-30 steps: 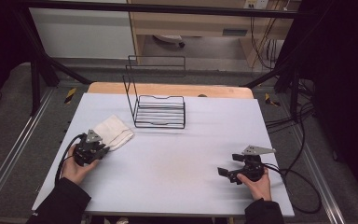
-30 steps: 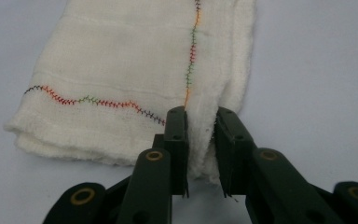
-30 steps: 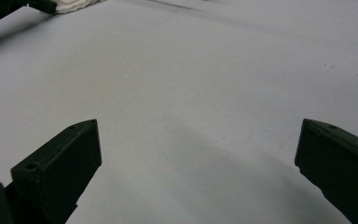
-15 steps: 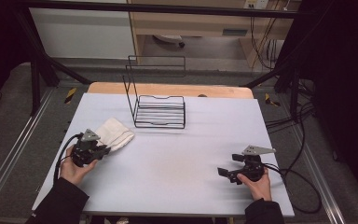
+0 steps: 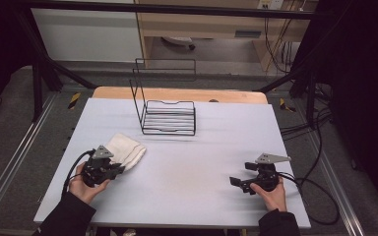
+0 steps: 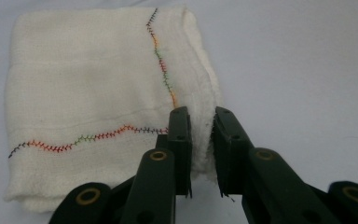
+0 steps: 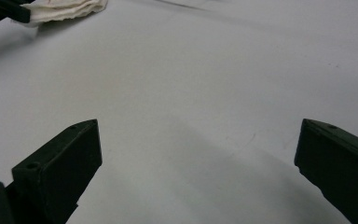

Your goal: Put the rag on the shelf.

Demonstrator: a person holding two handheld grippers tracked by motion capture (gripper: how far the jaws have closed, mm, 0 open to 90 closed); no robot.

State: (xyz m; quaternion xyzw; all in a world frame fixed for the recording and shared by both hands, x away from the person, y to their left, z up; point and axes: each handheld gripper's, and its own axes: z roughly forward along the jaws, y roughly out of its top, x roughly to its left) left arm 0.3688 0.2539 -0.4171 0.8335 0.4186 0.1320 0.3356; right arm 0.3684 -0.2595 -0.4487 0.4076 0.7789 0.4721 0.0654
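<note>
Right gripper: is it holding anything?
No. In the right gripper view the right gripper has its jaws spread wide apart over bare table, nothing between them.

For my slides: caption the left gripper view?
Left gripper pinching the edge of a folded white cloth with coloured stitching on the table.

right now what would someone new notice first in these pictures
The folded white towel with multicoloured zigzag stitching lies at the table's left front, its corner pinched between the left gripper jaws. Behind it, mid-table, stands a black wire rack. The right gripper rests open on bare tabletop at the right front.
</note>
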